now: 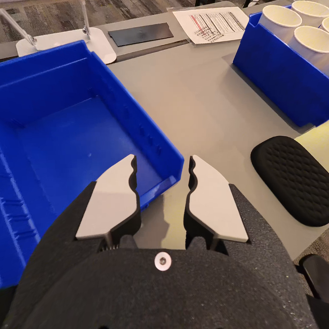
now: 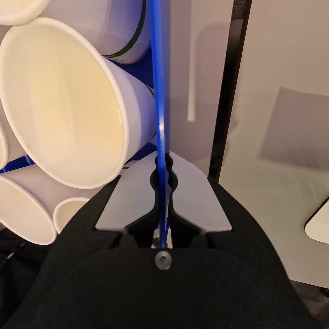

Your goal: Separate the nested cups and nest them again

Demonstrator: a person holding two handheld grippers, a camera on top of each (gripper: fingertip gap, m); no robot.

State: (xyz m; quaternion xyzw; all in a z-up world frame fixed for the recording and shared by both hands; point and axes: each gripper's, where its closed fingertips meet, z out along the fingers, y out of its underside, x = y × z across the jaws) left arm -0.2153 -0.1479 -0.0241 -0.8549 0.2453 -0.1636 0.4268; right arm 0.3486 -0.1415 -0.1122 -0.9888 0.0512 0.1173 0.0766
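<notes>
The left tongs (image 1: 162,156) are spread, holding nothing, above the near corner of the empty blue bin (image 1: 114,92). The right tongs (image 2: 162,154) pinch the wall of the second blue bin (image 2: 158,89), which contains the white paper cups (image 2: 58,99).

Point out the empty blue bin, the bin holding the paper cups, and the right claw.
empty blue bin (image 1: 114,92): left wrist view, right wall.
bin of paper cups (image 1: 270,76): left wrist view, near side wall.
right claw (image 2: 162,156): right wrist view, fingertips clamping the bin's wall.
</notes>
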